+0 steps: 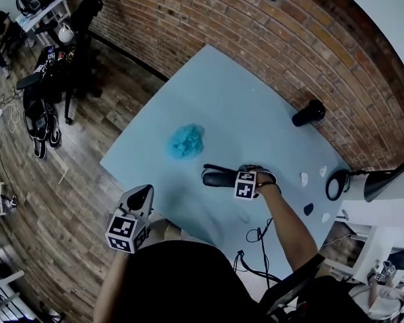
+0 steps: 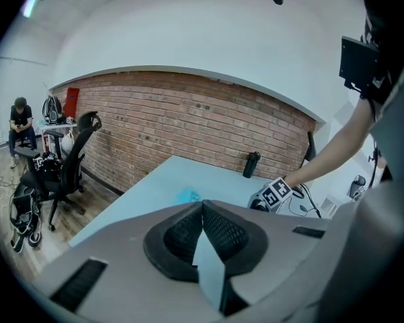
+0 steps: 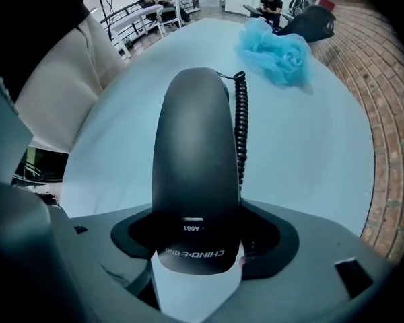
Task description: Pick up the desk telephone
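Observation:
The black desk telephone lies on the pale blue table, its coiled cord running along one side. My right gripper points straight down over the phone's near end. In the right gripper view the phone lies between the wide-spread jaws of the right gripper, with a gap on each side, so it is open. My left gripper hangs off the table's front edge, away from the phone. The left gripper is shut on nothing.
A crumpled blue cloth lies left of the phone. A black bottle stands by the brick wall. Small white bits, a black loop and a desk lamp sit at the right. An office chair stands on the floor.

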`<state>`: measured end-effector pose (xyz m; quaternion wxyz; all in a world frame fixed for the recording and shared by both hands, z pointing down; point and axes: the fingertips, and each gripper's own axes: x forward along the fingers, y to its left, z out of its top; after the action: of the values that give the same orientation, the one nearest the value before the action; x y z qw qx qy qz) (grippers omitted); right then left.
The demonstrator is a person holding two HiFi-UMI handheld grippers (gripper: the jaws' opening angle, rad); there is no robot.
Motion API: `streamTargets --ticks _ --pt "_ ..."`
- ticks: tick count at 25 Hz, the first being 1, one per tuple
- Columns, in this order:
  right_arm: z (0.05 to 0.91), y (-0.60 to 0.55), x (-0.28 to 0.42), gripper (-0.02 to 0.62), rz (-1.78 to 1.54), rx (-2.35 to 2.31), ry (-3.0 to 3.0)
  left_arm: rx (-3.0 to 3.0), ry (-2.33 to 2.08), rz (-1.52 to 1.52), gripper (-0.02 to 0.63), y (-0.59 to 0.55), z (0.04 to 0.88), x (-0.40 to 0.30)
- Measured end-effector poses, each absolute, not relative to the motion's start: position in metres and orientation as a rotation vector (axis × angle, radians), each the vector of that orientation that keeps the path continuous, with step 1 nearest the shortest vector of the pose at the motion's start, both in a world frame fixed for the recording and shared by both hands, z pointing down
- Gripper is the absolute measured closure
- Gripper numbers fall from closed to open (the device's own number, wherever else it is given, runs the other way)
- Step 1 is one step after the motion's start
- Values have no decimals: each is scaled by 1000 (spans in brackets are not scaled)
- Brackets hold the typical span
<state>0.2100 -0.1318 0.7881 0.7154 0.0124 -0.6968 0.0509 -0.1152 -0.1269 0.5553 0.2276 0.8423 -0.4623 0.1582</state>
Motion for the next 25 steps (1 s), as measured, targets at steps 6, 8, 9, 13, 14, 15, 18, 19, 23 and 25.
streamTargets --ticks 6,8,9,13,14,15,18,19,23,25 --pt "788 -133 209 272 125 6 -1533 2335 -1258 446 584 -132 556 -111" --pt "788 -134 210 272 125 14 -1530 2331 -1255 442 584 -133 559 -111" --pt "788 -135 208 272 121 11 -1528 2328 -1254 446 584 -133 560 -113" --pt "790 -134 200 272 132 6 -1547 2311 -1218 465 584 -131 569 -110" --pt "790 -134 203 272 136 7 -1546 2311 -1209 467 584 -132 570 -106" --pt "789 -134 207 272 137 8 -1542 2315 -1209 471 584 -134 570 -103" --pt "788 -135 208 272 132 5 -1551 2329 -1224 487 584 -137 568 -101" --pt "787 -135 208 272 133 6 -1558 2332 -1224 493 584 -136 568 -101" --pt "788 -135 208 271 134 11 -1559 2335 -1220 514 584 -136 570 -102" --pt "788 -135 207 270 135 10 -1559 2333 -1221 522 584 -135 570 -103"
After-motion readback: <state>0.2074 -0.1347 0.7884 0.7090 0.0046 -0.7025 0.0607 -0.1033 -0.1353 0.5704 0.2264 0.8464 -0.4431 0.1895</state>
